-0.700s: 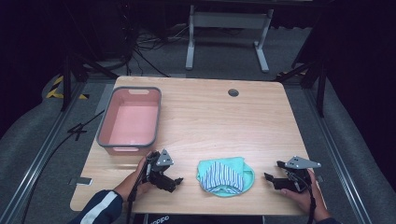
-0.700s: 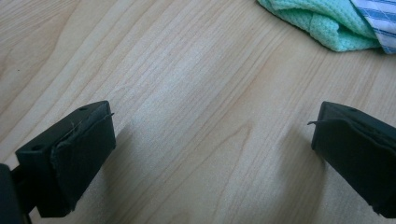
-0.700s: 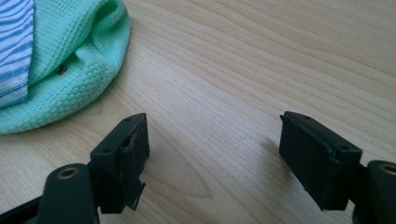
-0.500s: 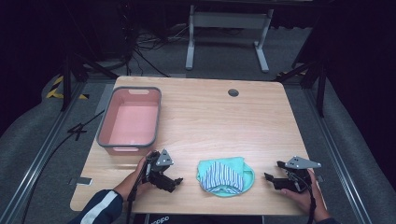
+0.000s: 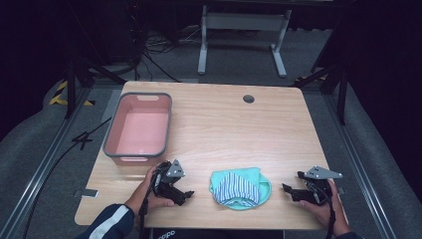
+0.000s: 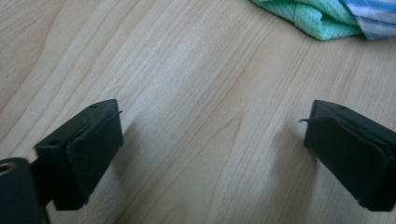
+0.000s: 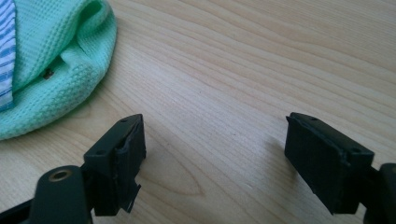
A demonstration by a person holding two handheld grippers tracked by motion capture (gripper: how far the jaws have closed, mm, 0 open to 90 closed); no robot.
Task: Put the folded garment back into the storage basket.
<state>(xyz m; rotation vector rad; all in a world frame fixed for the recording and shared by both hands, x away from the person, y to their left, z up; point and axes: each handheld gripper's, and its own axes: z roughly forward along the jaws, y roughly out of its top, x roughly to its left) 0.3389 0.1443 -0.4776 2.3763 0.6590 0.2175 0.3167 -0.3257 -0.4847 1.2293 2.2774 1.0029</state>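
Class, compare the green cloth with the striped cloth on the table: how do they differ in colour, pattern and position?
The green cloth is plain mint with a waffle texture; the striped cloth has blue and white stripes. The green cloth lies underneath, the striped cloth on top. Both sit bunched on the table.

Crumpled green cloth (image 5: 263, 185) – striped cloth (image 5: 240, 185) atop; table's near edge
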